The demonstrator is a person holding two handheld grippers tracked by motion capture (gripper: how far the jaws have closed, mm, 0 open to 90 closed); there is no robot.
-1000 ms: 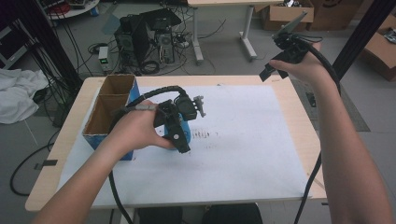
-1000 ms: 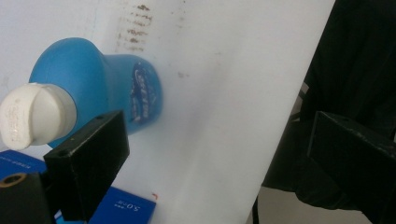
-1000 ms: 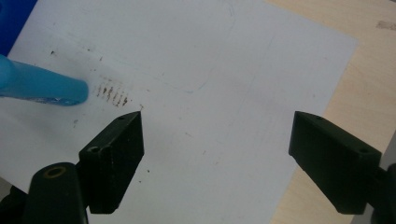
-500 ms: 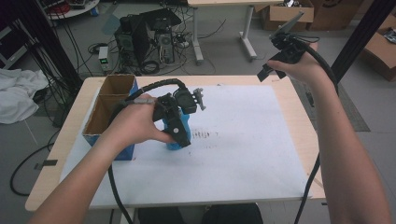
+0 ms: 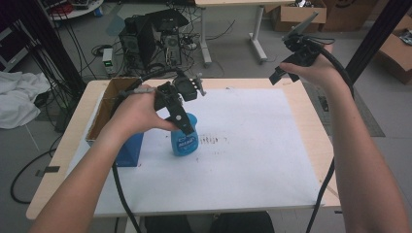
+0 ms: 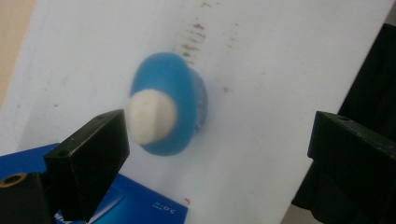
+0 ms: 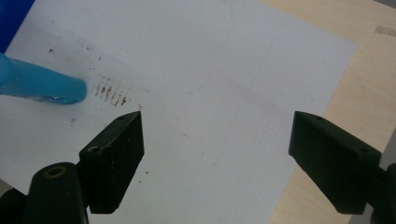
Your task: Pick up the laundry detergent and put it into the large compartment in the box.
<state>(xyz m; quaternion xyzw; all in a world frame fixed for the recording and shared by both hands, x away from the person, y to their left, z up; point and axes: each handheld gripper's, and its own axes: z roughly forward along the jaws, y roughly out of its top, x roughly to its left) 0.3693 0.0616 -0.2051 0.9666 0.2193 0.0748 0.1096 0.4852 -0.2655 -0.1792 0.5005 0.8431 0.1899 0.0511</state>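
A blue bottle (image 5: 185, 140) with a white cap (image 6: 150, 116) stands upright on the white sheet (image 5: 252, 150), left of centre. My left gripper (image 5: 181, 122) hovers right over it, pointing down. In the left gripper view my left gripper (image 6: 219, 135) is open wide, with the cap just beside its left jaw and not touching it. My right gripper (image 5: 285, 67) is held high over the table's back right corner. In the right gripper view my right gripper (image 7: 219, 135) is open with nothing between its jaws, and the blue bottle (image 7: 42, 84) sits far off at the left.
An open blue box (image 5: 127, 148) with a cardboard inside stands at the table's left edge, close to the bottle. Dark smudges (image 5: 212, 141) mark the sheet right of the bottle. The bare wooden table (image 5: 311, 116) runs along the sheet's right side. Cables and computers lie on the floor behind.
My left hand has drawn back a little toward the left, so more of the blue bottle shows below the gripper. The right gripper has hardly moved.
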